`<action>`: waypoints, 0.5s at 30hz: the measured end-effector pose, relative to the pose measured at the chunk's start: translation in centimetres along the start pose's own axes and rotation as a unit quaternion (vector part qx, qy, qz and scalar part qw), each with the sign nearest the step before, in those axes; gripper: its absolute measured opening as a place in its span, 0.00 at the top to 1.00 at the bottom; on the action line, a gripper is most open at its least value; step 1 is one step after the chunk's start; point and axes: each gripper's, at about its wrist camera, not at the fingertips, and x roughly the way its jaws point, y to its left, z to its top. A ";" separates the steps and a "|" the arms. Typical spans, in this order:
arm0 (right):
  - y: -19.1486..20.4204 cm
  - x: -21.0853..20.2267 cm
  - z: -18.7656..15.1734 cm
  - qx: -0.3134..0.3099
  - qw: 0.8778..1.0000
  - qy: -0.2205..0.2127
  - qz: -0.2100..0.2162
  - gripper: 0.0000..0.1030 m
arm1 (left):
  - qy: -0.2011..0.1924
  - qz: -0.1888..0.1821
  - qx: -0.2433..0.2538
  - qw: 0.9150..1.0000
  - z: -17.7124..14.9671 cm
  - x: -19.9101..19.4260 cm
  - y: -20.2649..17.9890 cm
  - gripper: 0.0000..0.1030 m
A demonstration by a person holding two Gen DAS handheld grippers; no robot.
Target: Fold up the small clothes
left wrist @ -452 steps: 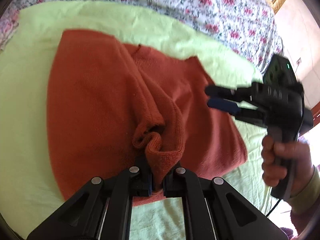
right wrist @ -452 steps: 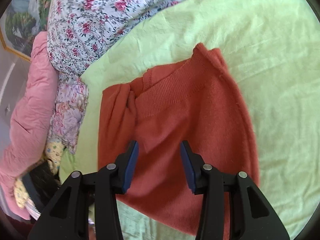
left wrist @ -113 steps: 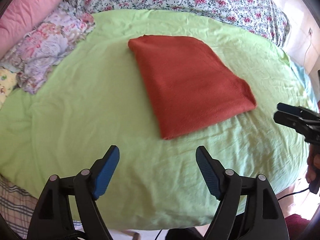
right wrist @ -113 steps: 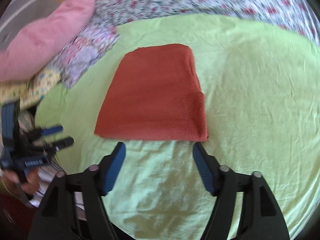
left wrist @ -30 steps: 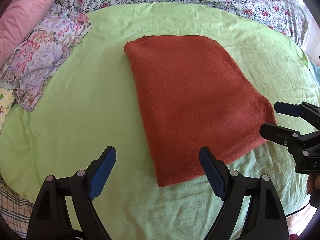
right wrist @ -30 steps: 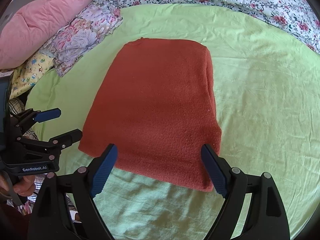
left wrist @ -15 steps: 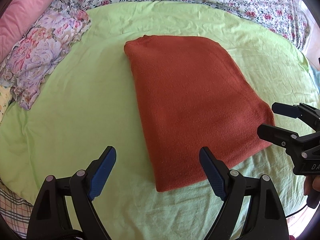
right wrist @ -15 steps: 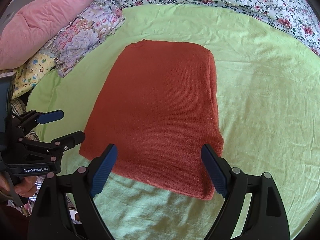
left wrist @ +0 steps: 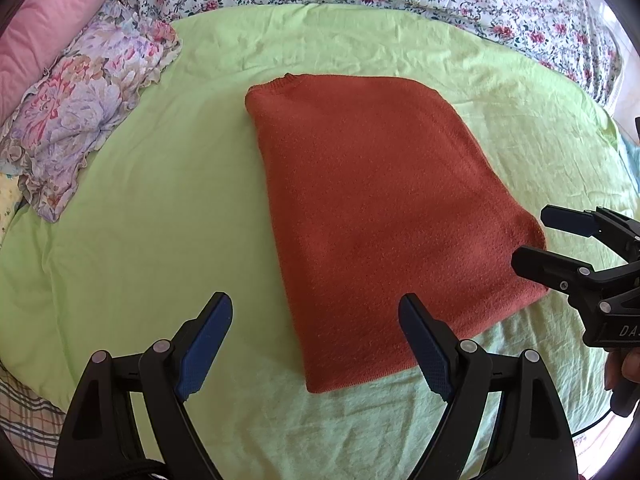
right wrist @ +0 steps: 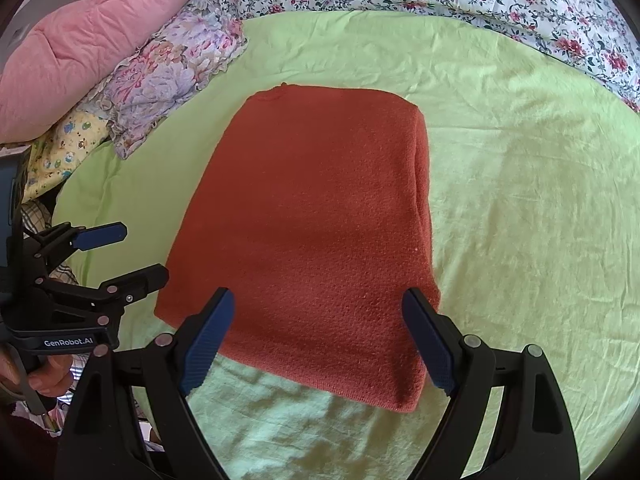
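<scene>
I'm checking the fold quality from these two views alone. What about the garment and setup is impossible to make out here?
- Rust-red folded garment: its underside and inner layers are hidden by its own top layer in both views; sleeves and collar are tucked out of sight.
- Right hand-held gripper: its body is cut off by the left wrist view's edge.
- Left hand-held gripper: the hand holding it is mostly cut off by the right wrist view's edge.

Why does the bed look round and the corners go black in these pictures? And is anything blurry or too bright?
Left wrist view: a fisheye lens bends the green sheet into a dome, with black corners; the sweater is sharp; bright glare at the right edge. Right wrist view: the same bulge, even daylight, and the tongs cast a soft shadow on the sheet below the sweater.
</scene>
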 end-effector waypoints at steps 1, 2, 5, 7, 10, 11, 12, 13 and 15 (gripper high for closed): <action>0.0 0.0 0.0 0.000 1.000 0.000 0.000 0.17 | 0.000 0.000 0.000 1.000 0.0 0.0 -0.1 0.17; 0.0 0.0 0.0 0.000 1.000 0.000 0.000 0.17 | 0.000 -0.001 0.000 1.000 0.0 0.0 -0.1 0.17; 0.0 0.0 0.0 0.000 1.000 0.000 0.000 0.17 | 0.000 0.000 0.003 1.000 0.0 0.0 -0.2 0.17; 0.0 0.0 0.0 0.000 1.000 0.000 -0.001 0.17 | -0.001 0.000 0.004 1.000 0.0 0.0 -0.1 0.17; -0.1 0.0 0.0 0.000 1.000 0.000 -0.001 0.17 | -0.002 -0.001 0.000 1.000 0.0 -0.1 -0.1 0.17; -0.1 0.0 0.0 -0.001 1.000 0.000 -0.001 0.17 | -0.002 -0.002 -0.001 1.000 0.1 -0.1 -0.1 0.17; -0.1 0.0 0.0 -0.001 1.000 0.000 -0.002 0.17 | -0.003 -0.002 -0.002 1.000 0.0 -0.1 0.0 0.17; -0.1 0.0 0.0 0.000 1.000 -0.001 -0.002 0.17 | -0.004 -0.002 -0.002 1.000 0.1 -0.2 0.0 0.17; -0.1 0.0 0.0 0.000 1.000 -0.001 -0.001 0.17 | -0.005 -0.002 -0.003 1.000 0.1 -0.3 0.0 0.17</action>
